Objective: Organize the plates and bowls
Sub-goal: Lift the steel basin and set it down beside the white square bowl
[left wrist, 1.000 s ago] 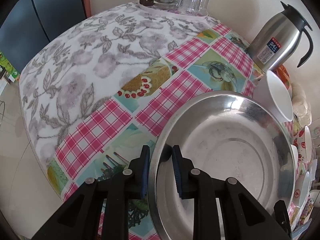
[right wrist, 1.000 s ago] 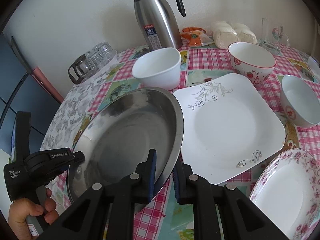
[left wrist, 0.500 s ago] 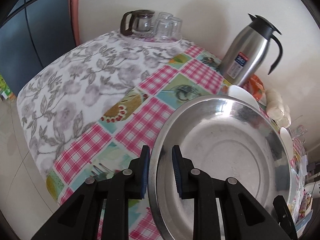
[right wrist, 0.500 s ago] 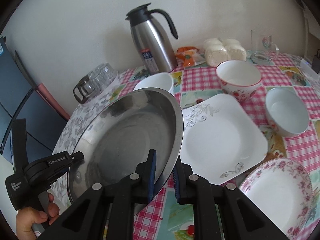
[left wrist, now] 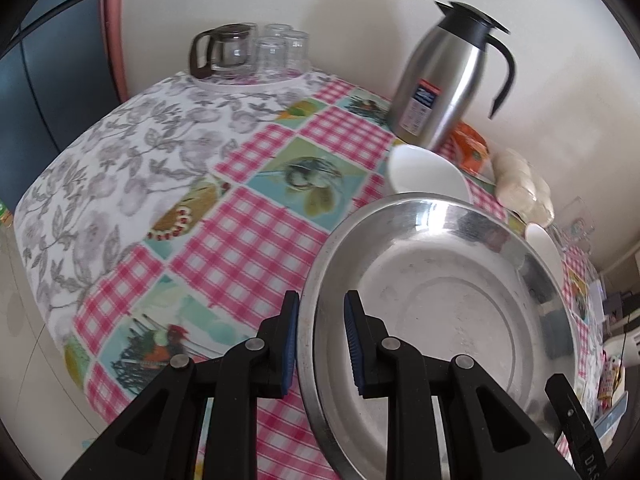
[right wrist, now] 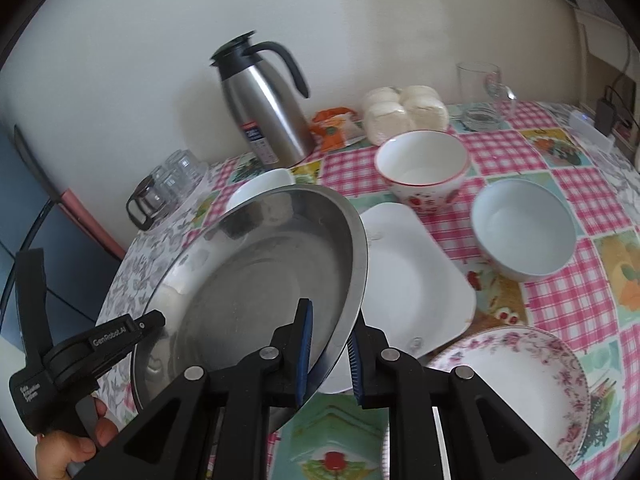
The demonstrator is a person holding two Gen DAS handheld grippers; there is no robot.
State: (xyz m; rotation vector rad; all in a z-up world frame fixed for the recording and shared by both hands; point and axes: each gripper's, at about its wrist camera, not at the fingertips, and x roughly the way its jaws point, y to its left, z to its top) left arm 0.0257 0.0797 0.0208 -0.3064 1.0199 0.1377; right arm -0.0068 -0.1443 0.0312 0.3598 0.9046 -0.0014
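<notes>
A large steel plate (left wrist: pixel 440 308) hangs tilted above the checked tablecloth, gripped at opposite sides. My left gripper (left wrist: pixel 322 320) is shut on its near rim. My right gripper (right wrist: pixel 330 344) is shut on the steel plate (right wrist: pixel 256 280) at its right rim, above the square white plate (right wrist: pixel 408 288). A floral round plate (right wrist: pixel 508 392) lies at the front right. Behind stand a strawberry-patterned bowl (right wrist: pixel 424 168) and a pale bowl (right wrist: pixel 524 228). A plain white bowl (left wrist: pixel 424 172) sits half hidden beyond the steel plate.
A steel thermos jug (right wrist: pixel 264 108) stands by the wall, with an orange packet (right wrist: pixel 336 124) and wrapped buns (right wrist: pixel 404 112) beside it. A glass pot with upturned glasses (left wrist: pixel 248 52) is at the far left corner. A glass mug (right wrist: pixel 480 80) stands at the back right.
Both grippers have risen with the steel plate between them. The table looks farther off and more of the wall and thermos shows. Neither grip has changed.
</notes>
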